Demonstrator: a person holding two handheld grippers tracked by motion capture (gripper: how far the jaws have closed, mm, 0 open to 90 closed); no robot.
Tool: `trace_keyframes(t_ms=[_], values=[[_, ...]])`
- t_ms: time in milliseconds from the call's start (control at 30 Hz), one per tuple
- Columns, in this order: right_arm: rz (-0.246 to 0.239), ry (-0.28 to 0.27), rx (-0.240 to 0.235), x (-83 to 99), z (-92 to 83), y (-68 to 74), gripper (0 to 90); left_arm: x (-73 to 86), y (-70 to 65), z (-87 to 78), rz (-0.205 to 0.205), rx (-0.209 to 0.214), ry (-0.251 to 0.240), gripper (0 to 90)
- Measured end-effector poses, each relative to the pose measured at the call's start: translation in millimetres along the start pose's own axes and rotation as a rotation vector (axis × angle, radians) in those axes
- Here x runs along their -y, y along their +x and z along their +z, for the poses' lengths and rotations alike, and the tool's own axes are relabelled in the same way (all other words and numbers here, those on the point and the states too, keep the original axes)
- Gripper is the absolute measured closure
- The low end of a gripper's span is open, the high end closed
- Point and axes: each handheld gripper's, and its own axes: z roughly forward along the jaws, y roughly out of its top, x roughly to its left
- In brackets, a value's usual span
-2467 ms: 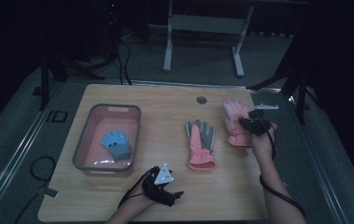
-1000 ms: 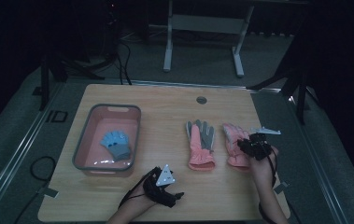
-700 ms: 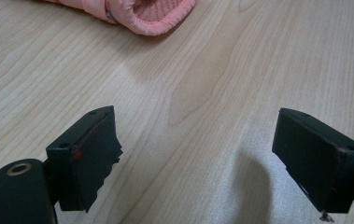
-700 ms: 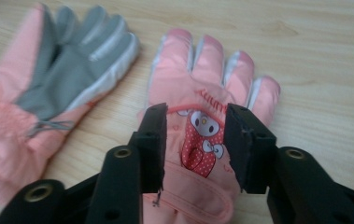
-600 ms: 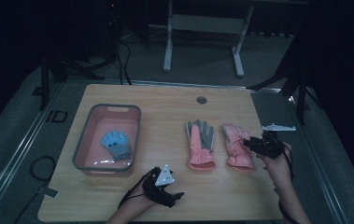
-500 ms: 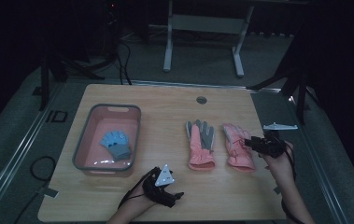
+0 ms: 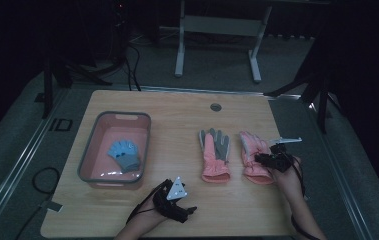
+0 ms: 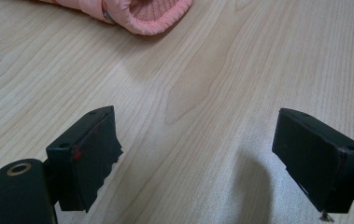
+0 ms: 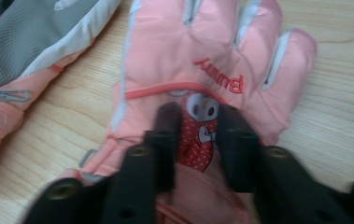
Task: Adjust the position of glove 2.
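Two pink gloves lie side by side on the wooden table. The left glove [image 7: 214, 152] [image 9: 20, 42] is palm up and shows grey. The right glove [image 7: 251, 150] [image 9: 202, 42] is back up, with a cartoon patch. My right gripper [image 7: 272, 160] [image 9: 197, 126] sits on this glove near its cuff. Its jaws have just been closing and now pinch the patch fabric between them. My left gripper [image 7: 184, 212] [image 8: 195, 140] rests low over bare table near the front edge, open with nothing in it, the left glove's cuff [image 8: 142, 11] ahead of it.
A pink basin [image 7: 114, 116] stands on the table's left side with a small blue glove [image 7: 123, 154] in it. A round grommet [image 7: 215, 107] sits near the far edge. A table frame and cables lie on the floor beyond.
The right glove was drawn nearer, beside the left one. My right gripper then swung out to the right and has come back left and down onto the glove, jaws narrower. The left gripper stayed still.
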Motion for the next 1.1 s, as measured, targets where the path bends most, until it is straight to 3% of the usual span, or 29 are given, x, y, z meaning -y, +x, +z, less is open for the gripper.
trace_keyframes(t_ms=[67,200,267,500,567,633,700,867,967,1033,1100], values=[[-0.027,0.015,0.005,-0.1,0.7,4.5,85.9,0.0,0.2,-0.1,-0.001,-0.003,0.001,14.5],[-0.026,-0.006,0.02,-1.8,-4.3,8.6,88.5,-0.1,0.5,-0.1,-0.006,-0.008,-0.002,14.5],[-0.01,-0.031,0.02,-4.8,-13.8,10.1,89.1,-0.2,0.3,0.0,-0.004,-0.008,-0.001,14.5],[-0.056,-0.124,0.016,-22.7,-50.5,33.7,89.2,0.1,0.7,-0.2,-0.006,-0.015,-0.001,14.5],[-0.047,-0.188,0.034,-35.6,-69.0,52.1,89.3,0.0,0.3,-0.1,-0.002,-0.016,0.0,14.5],[-0.054,-0.236,0.07,-43.0,-78.2,68.4,89.3,0.0,0.3,-0.2,0.001,-0.017,-0.001,14.5],[-0.048,-0.263,0.068,-49.9,-83.9,83.2,89.3,0.1,0.3,-0.3,-0.002,-0.016,-0.005,14.5],[-0.023,-0.277,0.046,-59.6,-82.6,116.1,89.3,0.0,1.4,-0.4,0.0,-0.015,-0.007,14.5],[-0.02,-0.26,0.032,-60.7,-72.4,132.5,89.3,0.2,1.1,-0.7,-0.004,-0.013,-0.012,14.5],[-0.038,-0.245,0.06,-59.7,-64.7,142.6,89.3,0.3,0.9,-0.8,-0.003,-0.012,-0.014,14.5],[-0.022,-0.231,0.036,-58.0,-56.4,146.7,89.3,0.3,1.1,-0.7,-0.001,-0.013,-0.012,14.5]])
